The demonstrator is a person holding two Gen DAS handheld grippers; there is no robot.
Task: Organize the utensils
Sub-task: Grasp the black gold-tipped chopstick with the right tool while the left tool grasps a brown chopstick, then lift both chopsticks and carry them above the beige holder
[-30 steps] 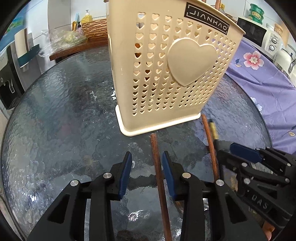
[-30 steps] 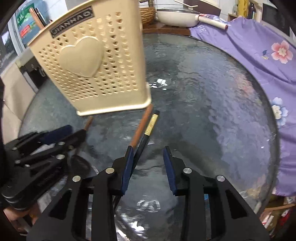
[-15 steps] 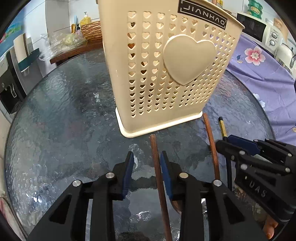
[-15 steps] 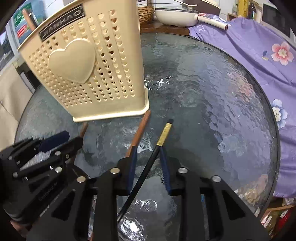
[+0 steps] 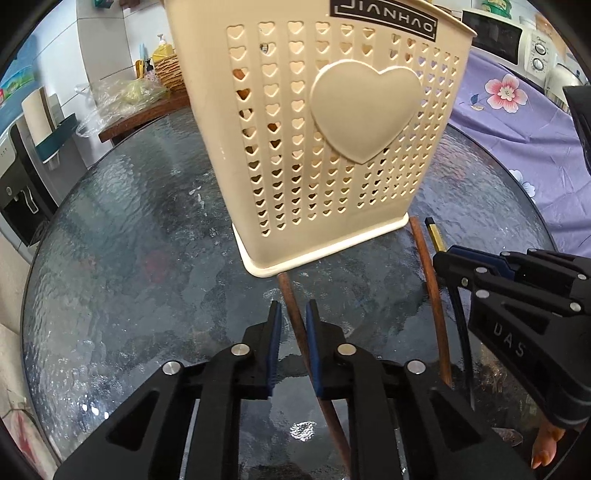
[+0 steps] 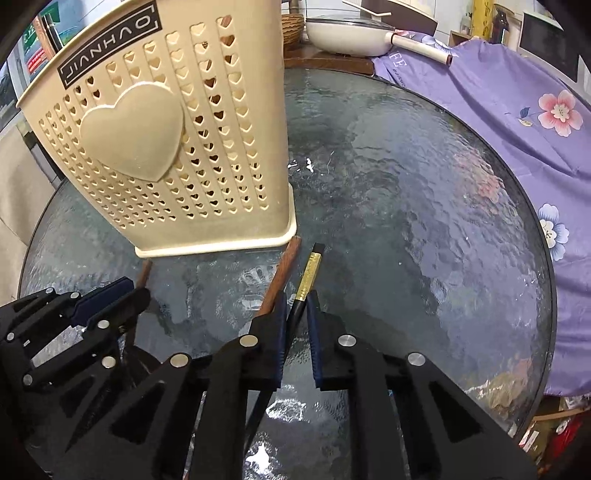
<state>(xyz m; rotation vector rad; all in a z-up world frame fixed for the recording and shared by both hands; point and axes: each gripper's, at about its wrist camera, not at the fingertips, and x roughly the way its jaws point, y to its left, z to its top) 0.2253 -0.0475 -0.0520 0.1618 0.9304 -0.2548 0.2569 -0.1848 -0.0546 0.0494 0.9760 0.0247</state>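
A cream utensil holder [image 5: 325, 140] with heart-shaped holes stands on the round glass table [image 5: 140, 258]; it also shows in the right wrist view [image 6: 173, 147]. My left gripper [image 5: 291, 314] has its jaws narrowed around a brown wooden handle [image 5: 291, 299] lying on the glass, with a small gap on the left side. A second brown wooden handle [image 5: 428, 280] lies to its right. My right gripper [image 6: 296, 303] is shut on a black chopstick with a gold band [image 6: 310, 273], beside that second handle [image 6: 280, 277].
A purple floral cloth [image 6: 517, 110] covers the surface to the right. A white pan [image 6: 351, 33] and a wicker basket [image 5: 170, 70] sit behind the table. A microwave [image 5: 495, 33] stands at the back right. A water dispenser [image 5: 22, 177] is at the left.
Both pairs of jaws have closed in: the left around the brown handle, the right onto the black chopstick. Both grippers moved forward toward the holder.
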